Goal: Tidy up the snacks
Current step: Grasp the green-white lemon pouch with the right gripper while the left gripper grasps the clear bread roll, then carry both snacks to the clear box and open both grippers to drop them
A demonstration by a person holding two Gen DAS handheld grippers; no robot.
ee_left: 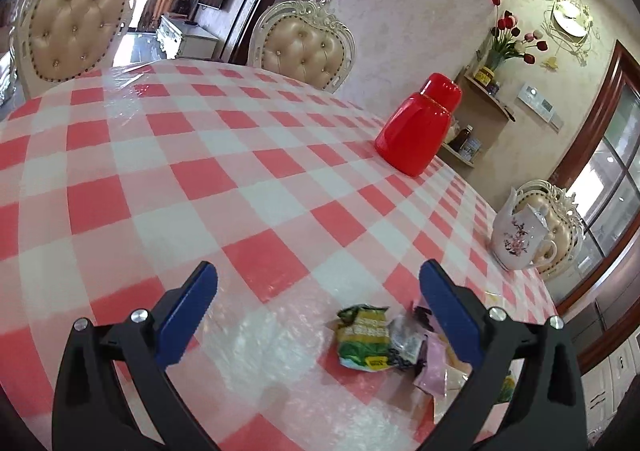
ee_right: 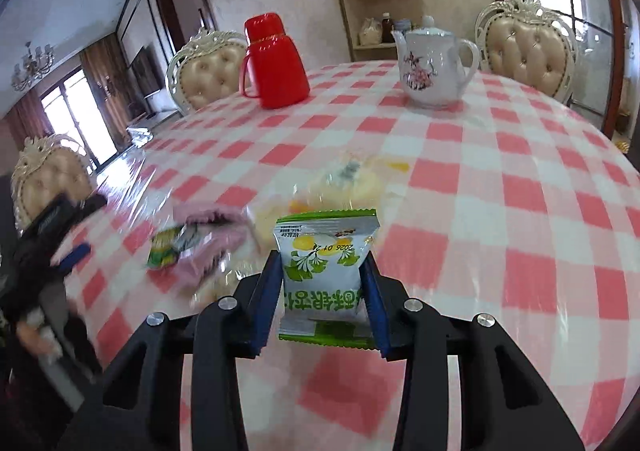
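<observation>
A white and green snack packet [ee_right: 326,271] stands upright at the lower centre of the right wrist view, pinched between the blue pads of the right gripper [ee_right: 325,283], whose jaws are drawn in tight against the packet's two sides. Just behind it and to the left lies a blurred heap of other snacks [ee_right: 212,247], among them a pink wrapper and a green one, on a table [ee_right: 500,179] covered in red and white check cloth. At the upper centre stand a red flask [ee_right: 276,63] and, to its right, a white flowered teapot [ee_right: 432,63].

In the left wrist view the left gripper [ee_left: 318,279] is spread wide with nothing between its fingers. A green snack packet [ee_left: 364,337] lies at lower centre, with dark and pink wrappers beside it.
</observation>
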